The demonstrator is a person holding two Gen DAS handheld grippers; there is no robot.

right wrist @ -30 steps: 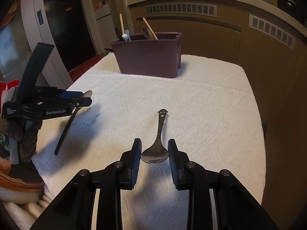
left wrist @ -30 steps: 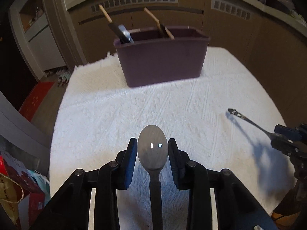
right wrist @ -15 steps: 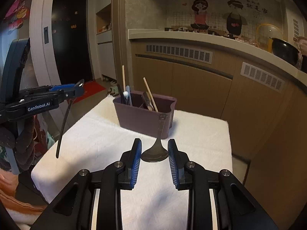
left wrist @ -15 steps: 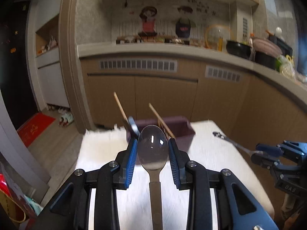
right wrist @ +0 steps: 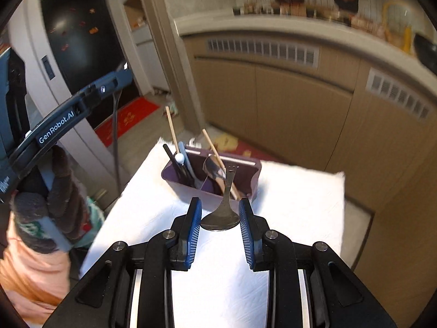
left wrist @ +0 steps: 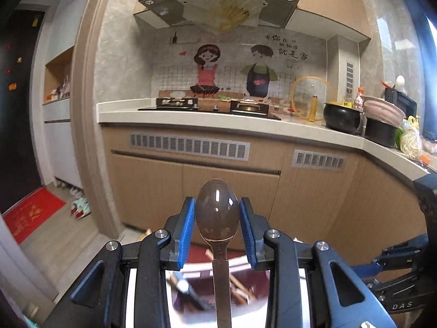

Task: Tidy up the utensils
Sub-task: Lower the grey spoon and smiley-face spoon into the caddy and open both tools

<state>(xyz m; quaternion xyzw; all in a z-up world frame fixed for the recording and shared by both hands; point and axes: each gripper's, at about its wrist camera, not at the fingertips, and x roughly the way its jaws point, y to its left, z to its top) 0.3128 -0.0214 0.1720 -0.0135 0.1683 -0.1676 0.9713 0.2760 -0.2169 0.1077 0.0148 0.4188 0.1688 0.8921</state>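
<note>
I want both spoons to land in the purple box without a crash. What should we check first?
1. Left gripper holds its spoon: ok.
2. Right gripper holds its spoon: ok.
3. Box upright on the towel: ok.
4. Room in the box: cannot tell, chopsticks and other utensils already fill part.
5. Right spoon above the box: not ok, short of it.
6. Grippers apart: ok.
</note>
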